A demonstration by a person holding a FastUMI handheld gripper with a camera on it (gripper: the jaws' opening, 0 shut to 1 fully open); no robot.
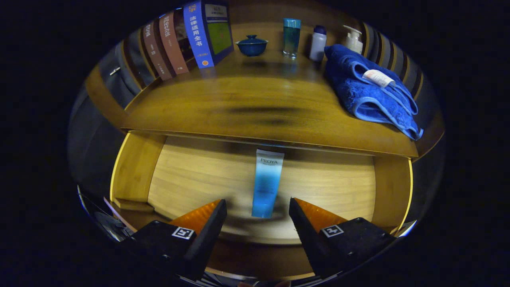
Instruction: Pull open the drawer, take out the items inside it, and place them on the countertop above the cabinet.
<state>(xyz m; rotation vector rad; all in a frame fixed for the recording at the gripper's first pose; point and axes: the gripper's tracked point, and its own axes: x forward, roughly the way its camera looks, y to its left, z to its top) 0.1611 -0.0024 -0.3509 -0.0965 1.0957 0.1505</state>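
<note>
I am looking down on a wooden cabinet whose countertop [255, 107] shines under light from above, with a soft dark shadow across its middle. Along the back, at the left, a row of books [187, 40] leans against the rear. Beside them stand a lidded blue bowl [252, 45], a tall blue-green glass [291, 37], a small white bottle [318, 43] and a pump bottle [353, 38]. A blue towel [368, 89] lies folded at the right end, a white tag on it. Behind everything I see a wall of dark and pale vertical slats [382, 44]. The surroundings are dim.
</note>
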